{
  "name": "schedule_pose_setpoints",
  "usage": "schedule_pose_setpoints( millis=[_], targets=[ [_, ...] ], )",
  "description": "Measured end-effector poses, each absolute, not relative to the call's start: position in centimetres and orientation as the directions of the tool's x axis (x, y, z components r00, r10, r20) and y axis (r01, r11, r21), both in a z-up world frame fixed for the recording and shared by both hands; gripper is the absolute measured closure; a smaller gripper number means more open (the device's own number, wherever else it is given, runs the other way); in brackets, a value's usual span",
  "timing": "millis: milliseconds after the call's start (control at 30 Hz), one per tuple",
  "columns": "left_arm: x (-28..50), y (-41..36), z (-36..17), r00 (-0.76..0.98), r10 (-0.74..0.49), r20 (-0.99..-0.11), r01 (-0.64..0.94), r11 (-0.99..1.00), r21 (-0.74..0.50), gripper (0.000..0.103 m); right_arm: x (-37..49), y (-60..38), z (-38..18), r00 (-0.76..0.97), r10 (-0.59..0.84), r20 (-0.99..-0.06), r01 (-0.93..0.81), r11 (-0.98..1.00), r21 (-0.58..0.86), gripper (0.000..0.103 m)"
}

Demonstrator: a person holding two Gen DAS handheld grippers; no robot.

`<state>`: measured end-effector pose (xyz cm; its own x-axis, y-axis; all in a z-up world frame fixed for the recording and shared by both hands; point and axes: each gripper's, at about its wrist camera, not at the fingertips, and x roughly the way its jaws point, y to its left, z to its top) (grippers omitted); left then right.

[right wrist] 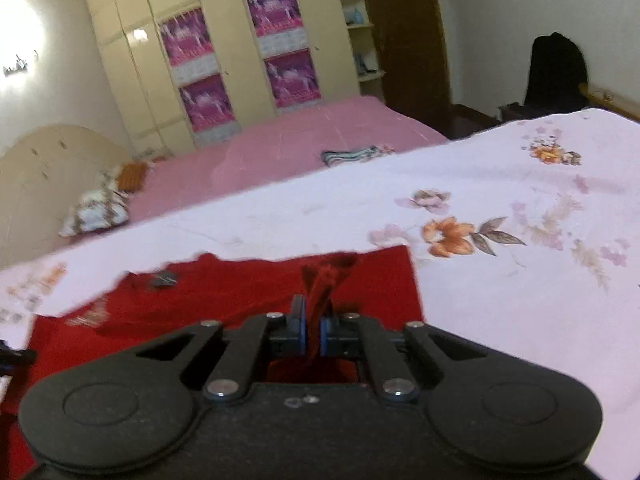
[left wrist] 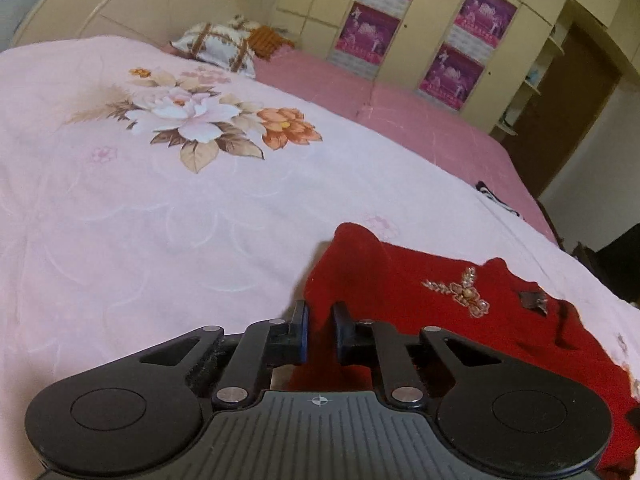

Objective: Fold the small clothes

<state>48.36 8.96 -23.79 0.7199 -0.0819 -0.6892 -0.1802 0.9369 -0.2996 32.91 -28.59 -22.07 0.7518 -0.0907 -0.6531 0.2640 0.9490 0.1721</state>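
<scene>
Matt red cloth garment (left wrist: 460, 280), perhaps knitted, smooth floral bedsheet (left wrist: 160, 200)

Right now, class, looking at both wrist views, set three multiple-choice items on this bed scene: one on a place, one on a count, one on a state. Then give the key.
1. The beadwork lies on:
A. a chair
B. the garment
C. the floor

2. How many posters hang on the wardrobe?
A. two
B. six
C. four

3. The right gripper is:
A. shut on the garment
B. wide open above it
C. holding a hanger

Key:
1 B, since the beads sit on the red cloth.
2 C, since two pairs show on the doors.
3 A, since red cloth is bunched up between its closed pads.
</scene>
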Motion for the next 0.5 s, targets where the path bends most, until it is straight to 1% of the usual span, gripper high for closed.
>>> schedule_pose_setpoints(
  millis=[33,100,167,200,233,300,367,433,500],
  targets=[
    [48.4,8.8,-23.8,0.724,-0.073,-0.686,-0.183,0.938,-0.293,0.091,33.3,-29.0,-23.0,0.722,-0.101,-0.685,0.286,0.944,0.162,0.096],
    [48.2,8.8,-23.8,0.726,-0.066,-0.684,-0.180,0.943,-0.281,0.090,33.1,-29.3,-23.8,0.722,-0.106,-0.684,0.290,0.943,0.160,0.098],
    [47.9,8.4,-23.3,0.725,-0.053,-0.686,-0.158,0.957,-0.241,0.090,32.9,-29.2,-23.4,0.721,-0.118,-0.683,0.292,0.946,0.144,0.094],
    [47.4,8.1,-22.6,0.731,-0.038,-0.681,-0.146,0.966,-0.211,0.090,32.7,-29.3,-23.1,0.722,-0.125,-0.681,0.298,0.944,0.143,0.087],
    [46.9,8.0,-22.1,0.740,-0.036,-0.672,-0.140,0.968,-0.207,0.090,32.3,-29.5,-22.6,0.727,-0.140,-0.672,0.312,0.939,0.142,0.076],
    [45.8,7.7,-20.7,0.761,-0.053,-0.647,-0.120,0.968,-0.220,0.090,31.4,-29.8,-21.2,0.749,-0.165,-0.642,0.334,0.931,0.149,0.073],
    [45.2,7.2,-19.6,0.777,-0.086,-0.624,-0.071,0.972,-0.222,0.090,30.8,-29.9,-20.0,0.776,-0.178,-0.606,0.335,0.929,0.157,0.072],
    [45.5,6.0,-19.2,0.777,-0.122,-0.617,-0.021,0.976,-0.219,0.090,31.0,-29.3,-19.2,0.801,-0.161,-0.576,0.302,0.940,0.157,0.072],
    [46.5,5.0,-19.9,0.743,-0.151,-0.652,-0.001,0.974,-0.226,0.090,32.3,-28.4,-19.2,0.803,-0.110,-0.586,0.252,0.954,0.165,0.072]
  ],
)
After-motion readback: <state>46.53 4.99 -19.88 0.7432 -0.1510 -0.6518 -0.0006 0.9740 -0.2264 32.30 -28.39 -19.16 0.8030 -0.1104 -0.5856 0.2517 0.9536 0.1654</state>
